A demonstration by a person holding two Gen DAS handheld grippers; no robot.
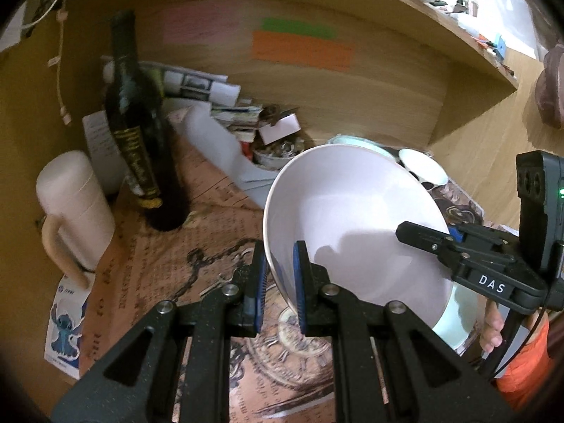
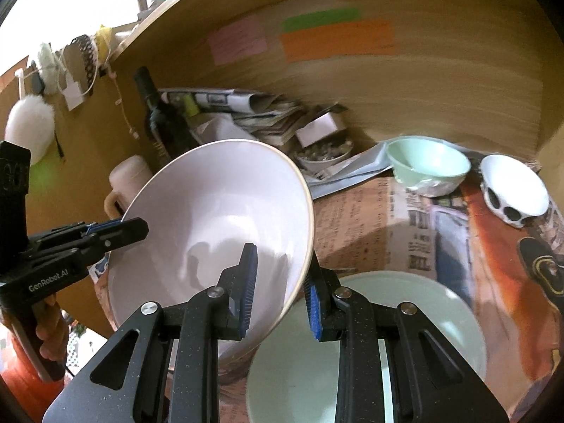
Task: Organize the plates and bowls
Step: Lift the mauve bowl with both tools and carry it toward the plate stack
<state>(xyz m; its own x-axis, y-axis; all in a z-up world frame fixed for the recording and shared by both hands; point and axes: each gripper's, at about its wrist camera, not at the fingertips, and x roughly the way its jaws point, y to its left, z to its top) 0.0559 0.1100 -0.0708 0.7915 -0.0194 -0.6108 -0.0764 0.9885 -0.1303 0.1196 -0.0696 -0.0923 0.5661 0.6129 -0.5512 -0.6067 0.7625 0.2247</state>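
We hold tilted white bowl (image 2: 211, 232) two-handed: left gripper (image 1: 279, 282), right gripper (image 2: 280, 292) jaws pinching opposite rims. Lower level onto mint plate (image 2: 405, 335), release together.

Two close fisheye views are taken along each gripper's fingers toward a wooden back panel, the left wrist view from the left of a tilted white bowl (image 1: 352, 218), the right wrist view from its right (image 2: 215, 225), with bowl, dark bottle (image 1: 141, 123) and coloured notes (image 2: 335, 35) shared.
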